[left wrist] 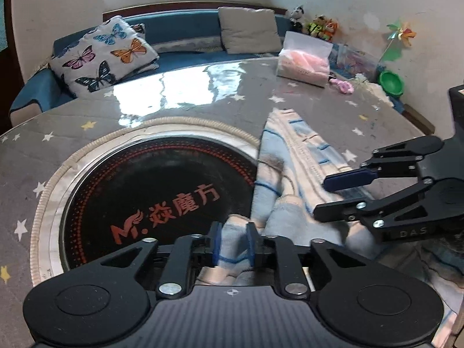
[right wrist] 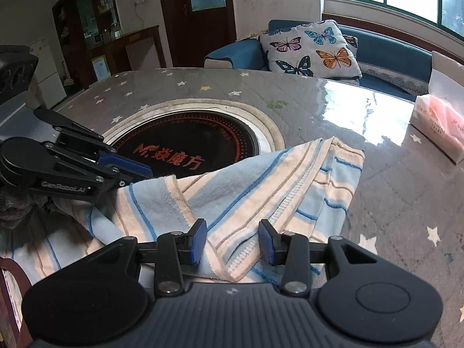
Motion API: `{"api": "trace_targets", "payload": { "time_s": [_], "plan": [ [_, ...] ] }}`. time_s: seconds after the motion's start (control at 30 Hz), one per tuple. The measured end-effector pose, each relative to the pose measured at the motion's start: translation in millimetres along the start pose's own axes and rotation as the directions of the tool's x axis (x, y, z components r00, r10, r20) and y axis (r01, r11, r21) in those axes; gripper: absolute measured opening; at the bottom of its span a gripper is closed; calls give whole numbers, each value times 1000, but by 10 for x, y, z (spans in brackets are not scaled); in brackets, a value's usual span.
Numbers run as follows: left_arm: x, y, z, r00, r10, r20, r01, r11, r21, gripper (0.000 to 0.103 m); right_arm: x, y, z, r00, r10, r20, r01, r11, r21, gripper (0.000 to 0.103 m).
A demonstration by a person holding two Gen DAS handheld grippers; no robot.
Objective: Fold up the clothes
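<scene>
A light-blue and cream striped garment [right wrist: 261, 179] lies crumpled on the table, partly over the round hotplate; it also shows in the left wrist view [left wrist: 293, 156]. My left gripper [left wrist: 234, 242] is shut on a bunched fold of the garment, and it also shows at the left of the right wrist view [right wrist: 136, 174]. My right gripper [right wrist: 233, 242] is open just above the garment's near edge, with cloth between its blue pads but not pinched. It shows at the right of the left wrist view [left wrist: 327, 197], jaws apart.
A round black hotplate [left wrist: 153, 191] with red lettering is set in the grey star-patterned table [left wrist: 34, 150]. A tissue pack [left wrist: 304, 61] stands at the far side. A blue sofa [left wrist: 179, 49] with a butterfly cushion [left wrist: 107, 52] lies beyond the table.
</scene>
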State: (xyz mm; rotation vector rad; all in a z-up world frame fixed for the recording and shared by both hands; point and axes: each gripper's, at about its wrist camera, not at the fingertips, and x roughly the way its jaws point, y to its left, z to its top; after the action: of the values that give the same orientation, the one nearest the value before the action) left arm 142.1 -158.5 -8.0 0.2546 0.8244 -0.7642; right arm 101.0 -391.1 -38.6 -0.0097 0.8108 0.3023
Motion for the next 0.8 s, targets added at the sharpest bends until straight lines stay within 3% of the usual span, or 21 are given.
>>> {"api": "trace_targets", "payload": {
  "time_s": [0.03, 0.27, 0.53, 0.8],
  "plan": [
    [11, -3, 4, 1000, 9, -4, -9, 1000, 6, 36, 3, -6, -10, 1000, 2, -2, -2, 1000, 0, 40],
    [148, -10, -4, 999, 7, -37, -6, 1000, 13, 33, -4, -14, -18, 1000, 1, 3, -1, 1000, 0, 41],
    [155, -18, -46, 999, -40, -21, 40, 999, 10, 12, -20, -19, -18, 1000, -8, 7, 8, 1000, 6, 41],
    [59, -4, -39, 999, 31, 22, -31, 999, -7, 4, -52, -20, 12, 1000, -22, 16, 22, 1000, 5, 41]
  ]
}}
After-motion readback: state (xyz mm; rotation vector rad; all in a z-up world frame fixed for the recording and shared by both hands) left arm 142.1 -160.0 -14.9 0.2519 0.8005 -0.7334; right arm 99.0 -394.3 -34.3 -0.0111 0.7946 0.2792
